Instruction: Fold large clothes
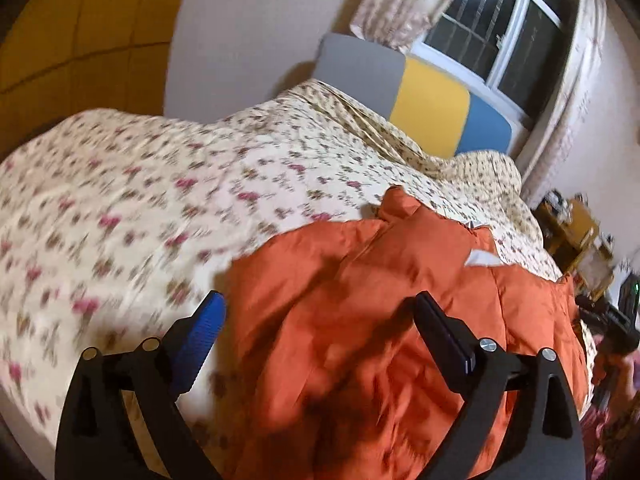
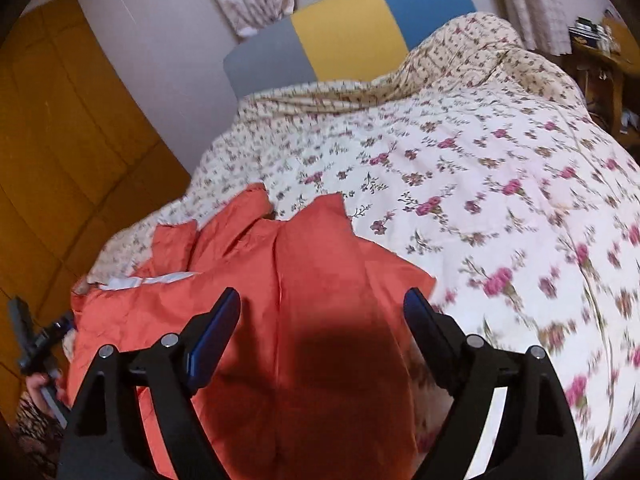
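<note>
orange padded jacket (image 1: 380, 320) lies spread on floral bedspread (image 1: 140, 200), collar end toward headboard (image 1: 400, 92). left tool (image 1: 316, 312) above jacket, jaws spread wide, nothing between pads. right tool (image 2: 322, 312) above jacket's other side, jaws also wide apart, gripping nothing. window (image 1: 500, 32) and curtains behind bed.

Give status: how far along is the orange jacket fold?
Done: orange jacket lies on the floral bedspread, part folded over, white label showing. In hand: nothing; left claw and right claw both open above it. Left: remaining folds and squaring up, probably.
</note>
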`<state>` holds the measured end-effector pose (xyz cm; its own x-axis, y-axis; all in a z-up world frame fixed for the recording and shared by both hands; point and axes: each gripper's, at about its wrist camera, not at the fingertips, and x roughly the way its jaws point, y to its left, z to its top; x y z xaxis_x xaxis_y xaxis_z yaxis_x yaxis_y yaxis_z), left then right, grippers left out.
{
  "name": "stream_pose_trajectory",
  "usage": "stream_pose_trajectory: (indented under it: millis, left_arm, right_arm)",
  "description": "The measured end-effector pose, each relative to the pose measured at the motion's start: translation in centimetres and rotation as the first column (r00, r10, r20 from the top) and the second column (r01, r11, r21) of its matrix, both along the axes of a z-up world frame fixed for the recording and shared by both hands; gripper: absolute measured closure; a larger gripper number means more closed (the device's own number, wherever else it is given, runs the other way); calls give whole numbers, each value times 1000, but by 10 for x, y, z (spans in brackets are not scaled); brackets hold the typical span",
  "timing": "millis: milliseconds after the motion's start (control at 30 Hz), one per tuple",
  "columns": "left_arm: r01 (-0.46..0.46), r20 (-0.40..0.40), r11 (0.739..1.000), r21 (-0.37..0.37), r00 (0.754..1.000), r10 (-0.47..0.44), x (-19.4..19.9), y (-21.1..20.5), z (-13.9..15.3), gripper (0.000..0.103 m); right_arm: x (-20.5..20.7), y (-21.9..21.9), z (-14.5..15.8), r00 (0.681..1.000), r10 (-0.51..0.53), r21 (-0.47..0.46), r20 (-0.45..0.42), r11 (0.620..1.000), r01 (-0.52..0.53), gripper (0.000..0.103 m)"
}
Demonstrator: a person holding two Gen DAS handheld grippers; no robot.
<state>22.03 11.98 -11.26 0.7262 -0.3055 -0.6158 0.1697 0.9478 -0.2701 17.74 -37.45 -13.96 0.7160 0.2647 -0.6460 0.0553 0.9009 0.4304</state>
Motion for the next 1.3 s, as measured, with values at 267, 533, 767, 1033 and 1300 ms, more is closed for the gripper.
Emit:
stream_pose_trajectory:
  millis: [267,533,767,1033,1300]
  left_arm:
    - [94,-78,996,9,993,-93,31,-31,-19,39]
    - [29,43,998,-50,999,-27,2,-16,18,85]
    - [-55,213,981,-184,972,95,-3,7,79,88]
    - [-206,195,952,-225,948,251,54,-3,75,88]
    - [-343,102,931,-123,929,355,106,-15,17,88]
  right_arm:
    - [14,18,-19,1000,-6,7,5,1000,6,62]
    - [-10,22,28,992,3,-7,124,1000,-3,87]
    - [-1,29,87,969,-34,-82,246,995,56,88]
    - [72,36,77,963,-138,-96,232,982,163,88]
    - [127,39,12,976,-174,-186,128,963,196,88]
